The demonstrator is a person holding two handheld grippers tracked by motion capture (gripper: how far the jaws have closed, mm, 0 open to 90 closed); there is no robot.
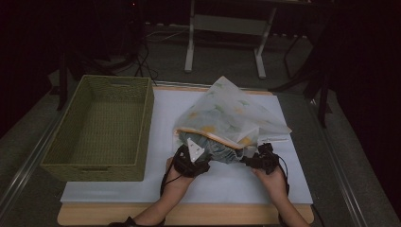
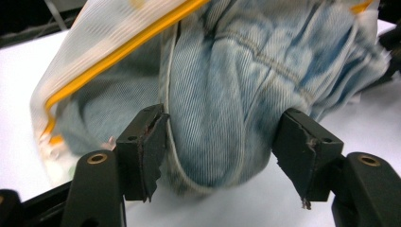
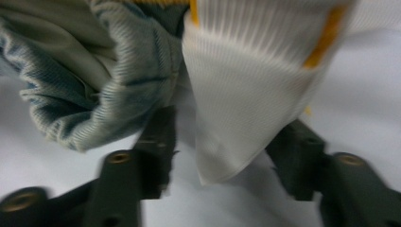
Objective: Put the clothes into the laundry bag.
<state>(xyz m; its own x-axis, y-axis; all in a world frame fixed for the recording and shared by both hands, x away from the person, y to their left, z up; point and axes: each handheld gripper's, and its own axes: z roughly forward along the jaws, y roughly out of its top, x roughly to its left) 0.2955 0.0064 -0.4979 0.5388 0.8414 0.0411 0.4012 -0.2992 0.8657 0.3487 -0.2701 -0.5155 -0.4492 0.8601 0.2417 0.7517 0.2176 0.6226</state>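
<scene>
A: Where's the denim?
B: The jeans bulge from the mouth of the white mesh bag on the tabletop, at about 3 o'clock from the woven basket.
A: And the left hand-held gripper?
B: Jaws wide, a denim fold between them; contact is hard to judge.
A: The right hand-held gripper?
B: Blurred. Jaws spread, a corner of the bag hanging between them. The rest of the jeans is hidden inside the bag.
</scene>
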